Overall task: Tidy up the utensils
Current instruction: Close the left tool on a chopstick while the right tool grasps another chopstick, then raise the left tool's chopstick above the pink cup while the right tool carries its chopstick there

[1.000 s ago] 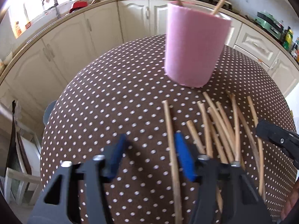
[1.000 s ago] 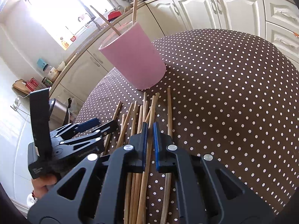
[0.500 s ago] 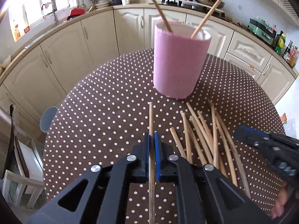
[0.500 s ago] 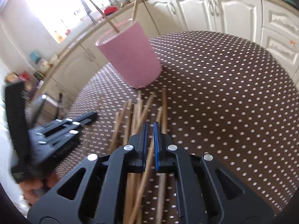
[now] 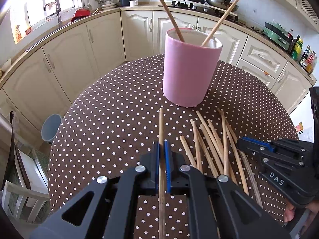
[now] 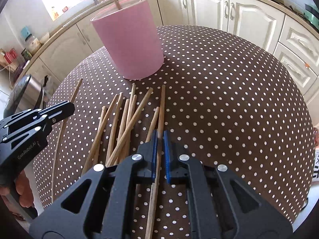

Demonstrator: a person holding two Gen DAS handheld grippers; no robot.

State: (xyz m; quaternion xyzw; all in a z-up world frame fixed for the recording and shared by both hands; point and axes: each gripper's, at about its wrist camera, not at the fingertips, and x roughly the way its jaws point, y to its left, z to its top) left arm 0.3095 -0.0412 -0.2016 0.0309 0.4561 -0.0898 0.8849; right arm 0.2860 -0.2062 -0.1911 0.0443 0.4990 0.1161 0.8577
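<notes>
A pink cup (image 5: 189,71) (image 6: 129,43) stands on the brown dotted table (image 5: 99,119) with two wooden chopsticks (image 5: 173,20) leaning in it. Several loose chopsticks (image 5: 211,143) (image 6: 123,119) lie fanned out in front of it. My left gripper (image 5: 161,145) is shut on one chopstick (image 5: 160,125), which points toward the cup, left of the pile. My right gripper (image 6: 159,133) is shut on another chopstick (image 6: 162,107) at the pile's right edge. Each gripper shows in the other's view: the right gripper (image 5: 243,141), the left gripper (image 6: 67,107).
Cream kitchen cabinets (image 5: 65,59) curve around behind the round table. A pale blue bin (image 5: 50,127) and a chair (image 5: 12,159) stand on the floor off the table's left edge. A metal bin lid (image 6: 24,91) sits beyond the left gripper.
My left gripper went from open around a chopstick to shut on it and rose a little. My right gripper, still shut on its chopstick, swung it toward the pile's right side.
</notes>
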